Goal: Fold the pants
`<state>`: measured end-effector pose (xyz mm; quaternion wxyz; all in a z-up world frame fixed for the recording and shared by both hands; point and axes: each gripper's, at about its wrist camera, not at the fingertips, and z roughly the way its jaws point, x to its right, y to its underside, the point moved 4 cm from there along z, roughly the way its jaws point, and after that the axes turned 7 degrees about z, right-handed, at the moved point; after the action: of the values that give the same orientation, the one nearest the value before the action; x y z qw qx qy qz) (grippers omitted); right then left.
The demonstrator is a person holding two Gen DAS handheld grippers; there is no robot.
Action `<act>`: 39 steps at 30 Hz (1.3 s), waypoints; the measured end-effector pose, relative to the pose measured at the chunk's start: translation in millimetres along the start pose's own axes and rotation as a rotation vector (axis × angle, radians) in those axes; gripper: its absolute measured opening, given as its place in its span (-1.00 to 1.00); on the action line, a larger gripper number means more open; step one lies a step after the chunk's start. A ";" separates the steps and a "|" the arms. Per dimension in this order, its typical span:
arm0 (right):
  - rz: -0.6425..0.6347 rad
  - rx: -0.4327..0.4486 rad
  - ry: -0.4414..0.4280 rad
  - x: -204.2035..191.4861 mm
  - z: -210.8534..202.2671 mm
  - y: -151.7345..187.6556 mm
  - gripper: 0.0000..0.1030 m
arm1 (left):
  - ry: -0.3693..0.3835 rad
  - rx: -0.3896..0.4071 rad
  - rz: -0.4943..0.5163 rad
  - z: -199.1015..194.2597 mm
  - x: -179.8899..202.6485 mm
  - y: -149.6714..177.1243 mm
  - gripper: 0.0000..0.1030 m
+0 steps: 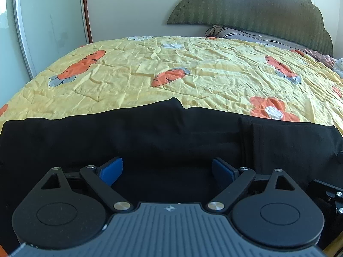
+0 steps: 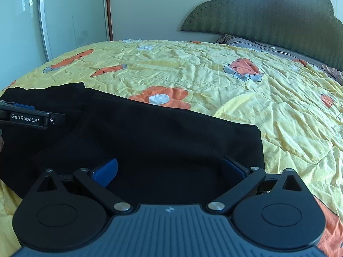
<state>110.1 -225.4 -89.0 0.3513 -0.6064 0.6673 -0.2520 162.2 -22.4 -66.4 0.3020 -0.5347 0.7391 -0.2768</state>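
Left wrist view: risk first. Black pants (image 1: pixel 167 132) on dark shadow, edges hard to pick out, so a pinch could catch only the top layer, or the quilt (image 1: pixel 171 68) with it, and the fold would drag crooked. A raised fold line right of centre, and a bump on the far edge; any pull from here likely to shift those loose layers and undo the stack. Left hand-held gripper (image 1: pixel 167 168) spread wide, blue pads (image 1: pixel 113 169) apart, nothing between them. Pants directly below and ahead of the pads, stretching across the whole width of the view along the near side of the bed; whether the pads touch the cloth, cannot tell.

Right wrist view: same hazard, plus crowding. Left hand-held gripper visible at the left edge over the pants, near enough that a careless sweep could bump the two tools or tug the cloth in opposite directions. Right hand-held gripper (image 2: pixel 169 170) also spread, pads (image 2: pixel 106 170) well apart, holding nothing. Pants (image 2: pixel 150 132) under and ahead of it, right end of the garment just beyond the right pad, quilt (image 2: pixel 278 117) bare past that. Cloth lying mostly flat, appears already doubled over; contact with the pads again not clear.
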 end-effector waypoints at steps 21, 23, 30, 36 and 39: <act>-0.008 0.027 -0.003 0.0 -12.4 13.2 1.00 | -0.025 0.067 -0.008 -2.8 -0.3 11.7 0.95; -0.010 0.022 -0.004 -0.4 -14.4 14.9 1.00 | -0.024 0.067 -0.008 -2.8 -0.1 11.8 0.95; -0.025 -0.016 -0.048 6.7 -36.9 28.4 1.00 | -0.008 0.068 -0.014 -4.8 -1.8 11.6 0.95; -0.049 0.001 -0.003 21.9 -74.7 36.3 1.00 | 0.052 0.122 -0.053 -34.9 3.8 7.9 0.89; 0.019 0.068 -0.029 30.8 -89.8 24.9 1.00 | 0.064 0.128 0.015 -40.1 24.0 3.5 0.89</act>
<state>24.3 -260.4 -56.8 0.3837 -0.5914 0.6590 -0.2622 124.4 -40.9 -45.9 0.3138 -0.4997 0.7330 -0.3385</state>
